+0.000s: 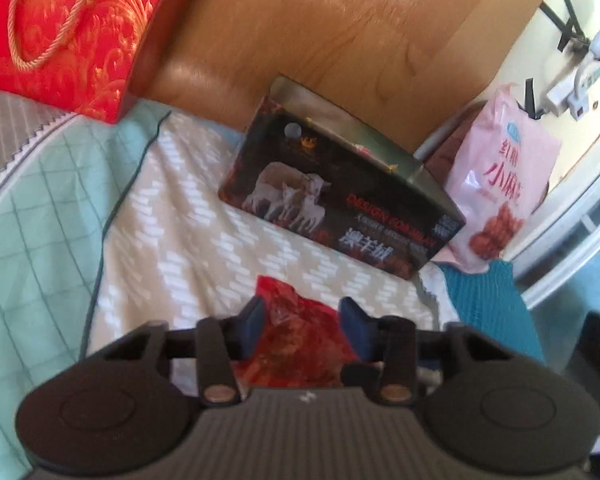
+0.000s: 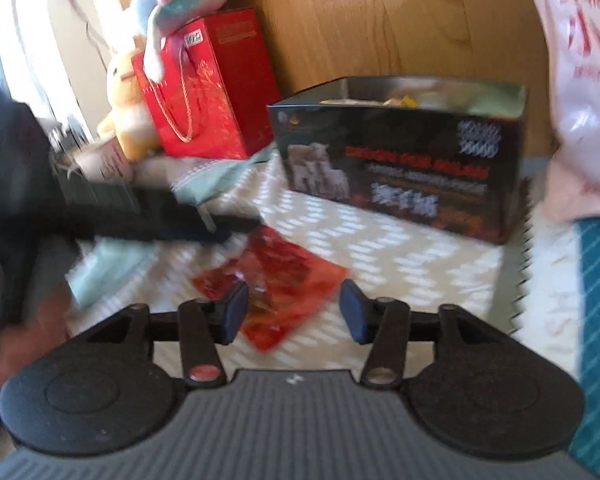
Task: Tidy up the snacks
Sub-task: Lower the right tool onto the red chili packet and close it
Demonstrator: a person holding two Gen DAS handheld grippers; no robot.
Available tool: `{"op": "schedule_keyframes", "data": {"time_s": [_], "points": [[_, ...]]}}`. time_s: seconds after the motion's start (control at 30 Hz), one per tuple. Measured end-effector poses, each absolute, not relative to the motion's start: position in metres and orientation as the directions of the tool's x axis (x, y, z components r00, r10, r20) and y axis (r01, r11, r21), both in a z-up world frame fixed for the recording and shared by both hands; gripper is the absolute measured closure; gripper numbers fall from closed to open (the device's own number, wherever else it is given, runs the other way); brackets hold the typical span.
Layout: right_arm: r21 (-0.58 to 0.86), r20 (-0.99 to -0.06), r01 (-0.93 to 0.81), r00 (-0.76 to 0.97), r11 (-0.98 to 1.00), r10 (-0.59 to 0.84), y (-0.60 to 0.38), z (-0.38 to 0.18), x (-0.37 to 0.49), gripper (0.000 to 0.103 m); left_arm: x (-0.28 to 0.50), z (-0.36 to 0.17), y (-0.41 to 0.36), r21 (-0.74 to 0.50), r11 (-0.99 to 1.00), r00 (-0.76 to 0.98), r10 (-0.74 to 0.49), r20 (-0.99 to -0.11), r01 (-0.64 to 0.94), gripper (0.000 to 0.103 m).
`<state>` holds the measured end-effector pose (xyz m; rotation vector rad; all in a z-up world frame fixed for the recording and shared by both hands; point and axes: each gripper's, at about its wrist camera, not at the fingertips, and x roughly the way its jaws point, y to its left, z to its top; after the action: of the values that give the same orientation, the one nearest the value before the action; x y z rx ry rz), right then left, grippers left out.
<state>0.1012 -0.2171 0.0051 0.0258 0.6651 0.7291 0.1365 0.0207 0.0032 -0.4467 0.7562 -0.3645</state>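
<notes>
A red see-through snack packet (image 1: 296, 340) lies flat on the patterned cloth; it also shows in the right wrist view (image 2: 278, 280). My left gripper (image 1: 302, 320) is open, its blue pads either side of the packet, just above it. My right gripper (image 2: 294, 312) is open over the packet's near corner. A black open box (image 1: 340, 200) with sheep printed on it stands behind, against the wooden board, with snacks inside; it also shows in the right wrist view (image 2: 404, 164). A pink snack bag (image 1: 500, 184) leans to its right.
A red gift bag (image 1: 68, 36) with rope handles stands at the left by the wooden headboard (image 1: 320, 28). Plush toys (image 2: 140, 80) sit beside the bag in the right wrist view. The left gripper's dark body (image 2: 100, 216) reaches in from the left. A teal cloth (image 1: 496, 300) lies at the right.
</notes>
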Motion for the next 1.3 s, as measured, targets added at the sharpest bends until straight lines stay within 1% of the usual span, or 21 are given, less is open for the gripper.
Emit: {"op": "schedule_keyframes", "data": {"time_s": [0.07,0.2,0.3,0.5,0.6,0.67,0.8,0.9,1.1,1.23,1.3], "points": [[0.211,-0.552,-0.605,0.574,0.767,0.605,-0.218,0.004,0.09,0.066,0.129,0.006,0.011,-0.46,0.874,0.687,-0.431,-0.585,0.157,0.069],[0.201,-0.559,-0.621,0.563,0.758,0.609,-0.225,0.005,0.07,0.069,0.109,0.007,0.011,-0.491,0.856,0.668,-0.461,-0.584,0.162,0.069],[0.189,-0.563,-0.638,0.553,0.747,0.615,-0.235,0.004,0.045,0.07,0.086,0.008,0.004,-0.477,0.859,0.664,-0.468,-0.583,0.186,0.069],[0.172,-0.562,-0.71,0.498,0.683,0.66,-0.242,0.0,-0.018,0.07,0.038,0.015,-0.016,-0.398,0.887,0.665,-0.446,-0.599,0.236,0.068],[0.203,-0.566,-0.721,0.466,0.662,0.681,-0.242,-0.005,-0.036,0.069,0.023,0.016,-0.022,-0.4,0.88,0.652,-0.462,-0.602,0.254,0.068],[0.221,-0.563,-0.715,0.462,0.664,0.685,-0.243,-0.005,-0.04,0.069,0.016,0.017,-0.024,-0.386,0.887,0.654,-0.451,-0.608,0.253,0.065],[0.313,-0.548,-0.665,0.457,0.678,0.701,-0.257,-0.005,-0.034,0.069,0.007,0.019,-0.018,-0.38,0.896,0.663,-0.429,-0.614,0.228,0.063],[0.349,-0.531,-0.628,0.479,0.695,0.699,-0.269,-0.004,-0.033,0.068,0.001,0.022,-0.006,-0.395,0.898,0.674,-0.414,-0.613,0.193,0.057],[0.414,-0.518,-0.566,0.498,0.713,0.696,-0.282,-0.008,-0.025,0.067,-0.011,0.015,0.023,-0.512,0.845,0.656,-0.476,-0.586,0.156,0.057],[0.493,-0.501,-0.543,0.461,0.679,0.732,-0.285,-0.016,-0.013,0.067,-0.017,0.006,0.029,-0.586,0.796,0.626,-0.537,-0.566,0.153,0.057],[0.544,-0.491,-0.535,0.422,0.647,0.762,-0.279,-0.018,-0.007,0.067,-0.019,0.003,0.029,-0.589,0.792,0.636,-0.539,-0.552,0.161,0.057]]}}
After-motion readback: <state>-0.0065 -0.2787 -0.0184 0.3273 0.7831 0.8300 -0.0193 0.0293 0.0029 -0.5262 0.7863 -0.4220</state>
